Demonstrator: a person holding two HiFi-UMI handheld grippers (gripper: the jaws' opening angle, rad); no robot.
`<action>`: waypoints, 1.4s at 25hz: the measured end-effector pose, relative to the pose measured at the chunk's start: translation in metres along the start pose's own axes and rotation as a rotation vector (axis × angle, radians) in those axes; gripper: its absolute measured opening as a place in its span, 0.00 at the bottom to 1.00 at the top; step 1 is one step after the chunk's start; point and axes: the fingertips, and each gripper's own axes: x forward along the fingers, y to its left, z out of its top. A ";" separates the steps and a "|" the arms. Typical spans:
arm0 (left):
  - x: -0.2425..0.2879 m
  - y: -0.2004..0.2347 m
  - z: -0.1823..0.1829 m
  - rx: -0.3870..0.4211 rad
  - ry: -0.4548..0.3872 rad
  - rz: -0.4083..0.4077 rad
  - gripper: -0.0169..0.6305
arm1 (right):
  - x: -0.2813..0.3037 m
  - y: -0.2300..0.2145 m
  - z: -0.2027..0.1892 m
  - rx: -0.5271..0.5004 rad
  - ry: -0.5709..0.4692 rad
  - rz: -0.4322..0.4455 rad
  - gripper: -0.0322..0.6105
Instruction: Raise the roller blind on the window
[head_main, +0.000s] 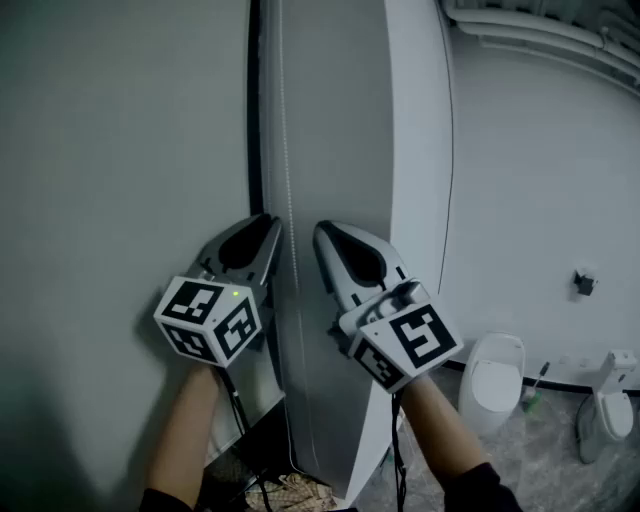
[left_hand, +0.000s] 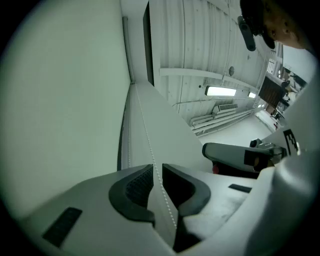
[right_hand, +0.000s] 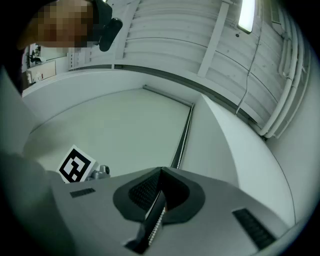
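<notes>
The grey roller blind (head_main: 120, 150) hangs down over the window on the left. Along its right edge a white bead chain (head_main: 284, 120) runs vertically. My left gripper (head_main: 270, 222) points up right beside the chain. In the left gripper view the chain (left_hand: 145, 125) passes between the nearly closed jaws of the left gripper (left_hand: 157, 169). My right gripper (head_main: 322, 232) stands just to the right at about the same height. Its jaws meet at the tip (right_hand: 161, 171), with a strand of bead chain (right_hand: 158, 222) caught between them.
A pale window reveal (head_main: 340, 120) stands right of the chain, then a white wall (head_main: 540, 180). On the floor at lower right sit two white fixtures (head_main: 495, 380) (head_main: 610, 405). A ceiling light (left_hand: 220, 91) glows overhead.
</notes>
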 end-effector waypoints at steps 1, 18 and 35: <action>0.000 0.000 0.001 0.002 -0.001 0.000 0.06 | 0.000 0.000 0.000 -0.002 -0.002 0.001 0.06; 0.045 0.011 -0.028 -0.088 0.072 -0.071 0.24 | 0.003 0.007 0.013 0.097 -0.111 0.070 0.06; -0.037 -0.046 0.014 0.139 -0.055 -0.049 0.06 | 0.046 -0.006 0.026 0.500 -0.015 0.210 0.21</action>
